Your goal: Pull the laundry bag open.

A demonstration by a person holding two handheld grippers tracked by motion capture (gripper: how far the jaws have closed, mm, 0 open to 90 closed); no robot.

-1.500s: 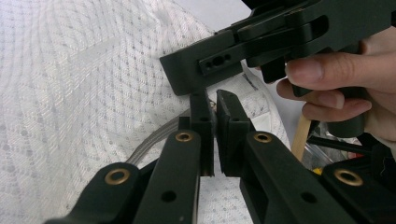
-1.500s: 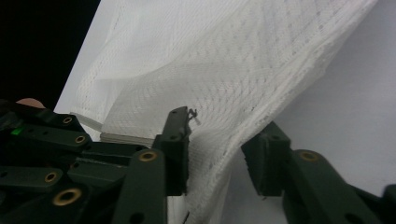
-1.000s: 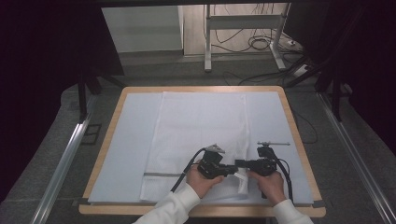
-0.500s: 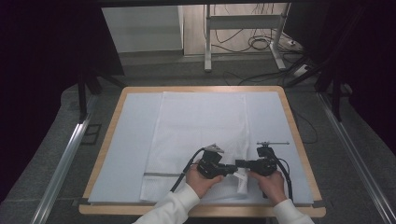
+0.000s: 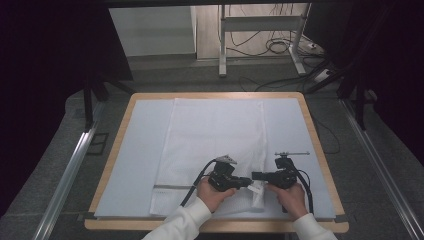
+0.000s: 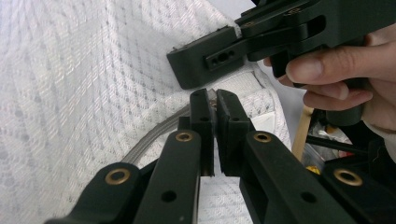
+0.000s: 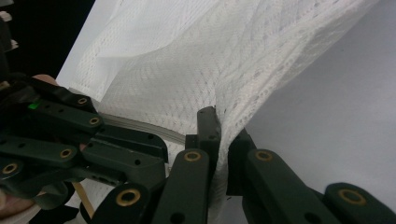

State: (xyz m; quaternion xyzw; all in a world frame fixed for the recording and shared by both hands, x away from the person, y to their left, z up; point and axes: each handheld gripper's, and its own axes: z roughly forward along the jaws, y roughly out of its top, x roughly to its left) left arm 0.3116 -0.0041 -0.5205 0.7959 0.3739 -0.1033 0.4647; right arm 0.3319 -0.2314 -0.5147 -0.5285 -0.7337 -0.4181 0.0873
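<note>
A: Where is the white mesh laundry bag (image 5: 210, 150)?

B: Flat on the pale blue mat (image 5: 135, 150), its five o'clock corner lifted.

A: And the grippers?

B: Left gripper (image 5: 246, 182) and right gripper (image 5: 256, 176) both clamp that corner, probably to fold it.

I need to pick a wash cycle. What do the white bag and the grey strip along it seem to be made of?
The white bag looks like soft synthetic mesh: matte, with a diamond net weave. The grey strip is probably a zipper, though its teeth are too small to tell.
</note>
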